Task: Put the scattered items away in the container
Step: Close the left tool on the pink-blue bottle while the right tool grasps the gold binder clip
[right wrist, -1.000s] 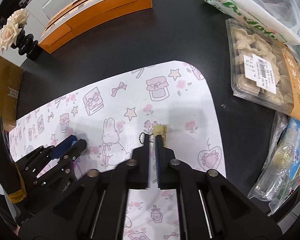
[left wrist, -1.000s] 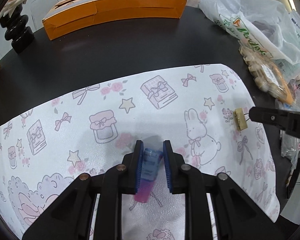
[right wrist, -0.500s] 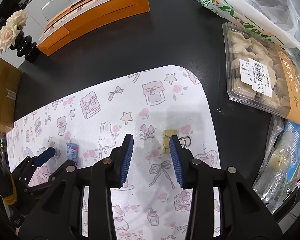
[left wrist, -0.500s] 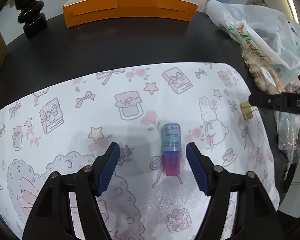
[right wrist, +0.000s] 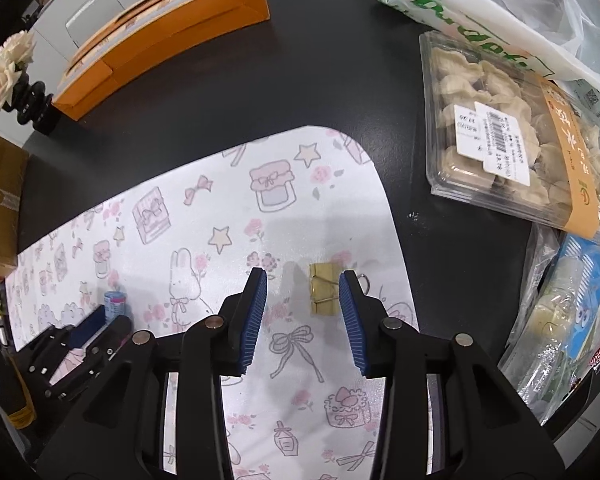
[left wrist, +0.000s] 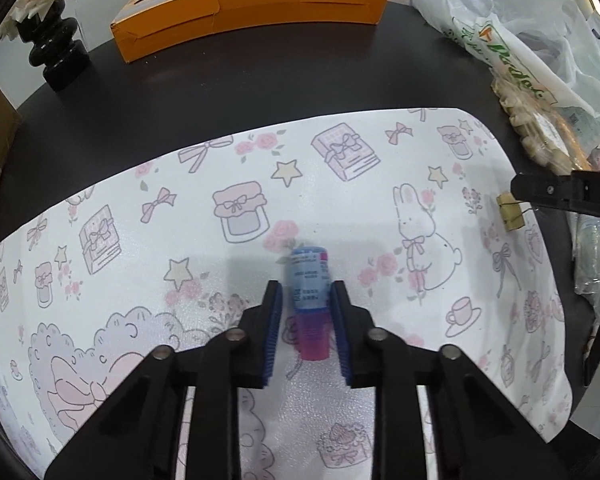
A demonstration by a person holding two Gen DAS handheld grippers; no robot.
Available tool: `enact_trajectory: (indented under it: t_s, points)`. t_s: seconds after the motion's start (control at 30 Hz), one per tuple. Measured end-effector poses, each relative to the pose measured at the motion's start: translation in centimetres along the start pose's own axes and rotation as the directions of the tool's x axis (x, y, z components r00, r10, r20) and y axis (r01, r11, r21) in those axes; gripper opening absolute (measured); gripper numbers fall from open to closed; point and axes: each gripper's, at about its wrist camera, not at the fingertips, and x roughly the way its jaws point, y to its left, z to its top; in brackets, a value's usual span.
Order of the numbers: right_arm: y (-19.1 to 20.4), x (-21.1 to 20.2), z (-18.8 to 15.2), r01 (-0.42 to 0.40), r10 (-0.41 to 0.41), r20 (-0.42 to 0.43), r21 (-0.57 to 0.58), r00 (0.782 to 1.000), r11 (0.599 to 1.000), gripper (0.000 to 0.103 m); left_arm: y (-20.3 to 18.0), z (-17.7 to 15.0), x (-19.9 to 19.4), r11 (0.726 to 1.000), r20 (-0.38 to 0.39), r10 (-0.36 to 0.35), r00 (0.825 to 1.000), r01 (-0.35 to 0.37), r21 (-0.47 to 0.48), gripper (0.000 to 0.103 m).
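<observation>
In the left wrist view, the left hand-held gripper [left wrist: 306,304] stood with its blue pads on either side of a small blue-labelled plastic tube with a pink cap [left wrist: 309,294], which lay on its side on the white mat printed with pink cartoons [left wrist: 148,256]. The jaws were narrow, close to the tube, but I could not tell if they pressed it. I judged this a closing or a letting go; no move follows surely. The long orange cardboard box [left wrist: 252,20] stood well apart across the bare black bench [left wrist: 220,92].

In the right wrist view, the right hand-held gripper [right wrist: 303,308] was wide open and held nothing, with a brass-coloured metal binder clip [right wrist: 324,294] lying between its pads near the mat's right edge. A clear plastic tray of dumplings [right wrist: 512,148] crowded the right side.
</observation>
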Motion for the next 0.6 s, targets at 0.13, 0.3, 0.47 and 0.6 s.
enact_trajectory:
  t_s: [0.13,0.3,0.47,0.6]
  points:
    - [-1.5,-0.9,0.2,0.001,-0.001,0.003,0.021,1.0,1.0,0.039,-0.2,0.1,0.0,1.0,-0.014,-0.02,1.0,0.02,-0.004,0.019]
    - [-3.2,-0.5,-0.3,0.02,-0.019,-0.017,0.055,1.0,0.998,0.039,-0.5,0.0,0.0,1.0,-0.018,-0.012,1.0,0.012,0.01,0.019]
    - [-3.7,-0.4,-0.7,0.012,-0.011,-0.043,0.03,0.999,0.999,0.018,-0.6,0.1,-0.1,1.0,-0.022,-0.007,1.0,0.007,0.01,0.019]
    - [-3.3,-0.9,-1.1,0.018,-0.018,-0.051,-0.013,0.999,1.0,0.003,-0.5,0.1,-0.4,1.0,-0.022,-0.005,1.0,0.005,0.006,0.019]
